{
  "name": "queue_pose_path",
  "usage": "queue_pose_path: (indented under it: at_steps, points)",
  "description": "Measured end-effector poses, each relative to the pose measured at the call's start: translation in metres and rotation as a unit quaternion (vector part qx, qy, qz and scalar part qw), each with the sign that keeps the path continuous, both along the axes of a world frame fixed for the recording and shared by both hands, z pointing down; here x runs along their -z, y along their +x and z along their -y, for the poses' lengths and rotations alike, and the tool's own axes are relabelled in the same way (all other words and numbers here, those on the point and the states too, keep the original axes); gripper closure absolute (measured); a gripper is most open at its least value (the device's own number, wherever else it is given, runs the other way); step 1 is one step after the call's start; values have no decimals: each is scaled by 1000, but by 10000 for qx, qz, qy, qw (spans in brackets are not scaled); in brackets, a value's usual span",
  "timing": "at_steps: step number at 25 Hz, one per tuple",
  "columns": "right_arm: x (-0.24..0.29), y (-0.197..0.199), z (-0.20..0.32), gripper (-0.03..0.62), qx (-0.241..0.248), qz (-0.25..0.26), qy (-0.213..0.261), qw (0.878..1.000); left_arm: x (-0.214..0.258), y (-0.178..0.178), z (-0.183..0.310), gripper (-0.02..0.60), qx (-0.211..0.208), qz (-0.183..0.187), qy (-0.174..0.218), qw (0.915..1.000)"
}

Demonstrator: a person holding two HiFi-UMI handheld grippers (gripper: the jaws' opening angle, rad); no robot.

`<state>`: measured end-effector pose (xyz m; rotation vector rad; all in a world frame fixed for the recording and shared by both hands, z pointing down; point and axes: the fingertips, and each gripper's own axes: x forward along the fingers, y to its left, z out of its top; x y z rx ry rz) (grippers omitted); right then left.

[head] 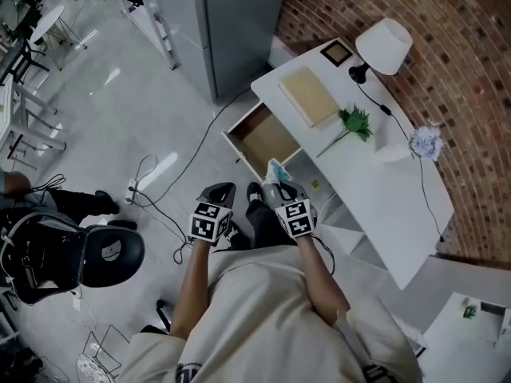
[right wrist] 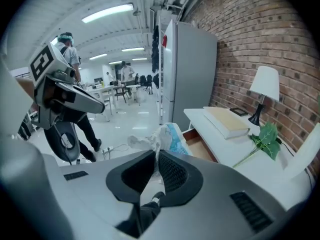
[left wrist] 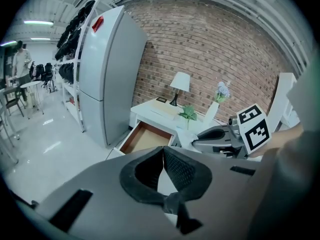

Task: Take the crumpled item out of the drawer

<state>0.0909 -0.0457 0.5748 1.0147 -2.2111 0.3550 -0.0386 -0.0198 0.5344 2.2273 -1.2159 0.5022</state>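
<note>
The crumpled item point(head: 276, 169), a white and light-blue wad, is pinched in my right gripper point(head: 279, 185), just off the front corner of the open drawer point(head: 267, 138). In the right gripper view the wad point(right wrist: 161, 138) sticks up from between the jaws of the right gripper point(right wrist: 154, 156), with the drawer point(right wrist: 201, 148) beyond it. The wooden floor of the drawer point(left wrist: 145, 137) looks bare. My left gripper point(head: 220, 195) hovers beside the right one, over the floor. In its own view the left gripper point(left wrist: 163, 155) has its jaws together with nothing between them.
On the white desk point(head: 383, 190) lie a tan book point(head: 307, 95), a green sprig point(head: 352, 125), a lamp point(head: 384, 45), a small frame point(head: 337, 52) and a flower vase point(head: 424, 144). A grey fridge point(head: 235, 22) stands behind. An office chair point(head: 72, 255) and cables point(head: 152, 183) are at left.
</note>
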Motion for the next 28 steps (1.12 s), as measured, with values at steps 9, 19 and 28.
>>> queue_pose_path:
  at_steps: [9, 19, 28]
  points:
    - [7, -12, -31, 539, -7, 371, 20, 9993, 2, 5, -19, 565, -148, -14, 70, 9999]
    - [2, -23, -31, 539, 29, 219, 97, 9997, -8, -20, -21, 565, 118, -19, 34, 9999]
    - [2, -24, -24, 538, -95, 210, 51, 9997, -11, -22, -15, 565, 199, -82, 7, 9998]
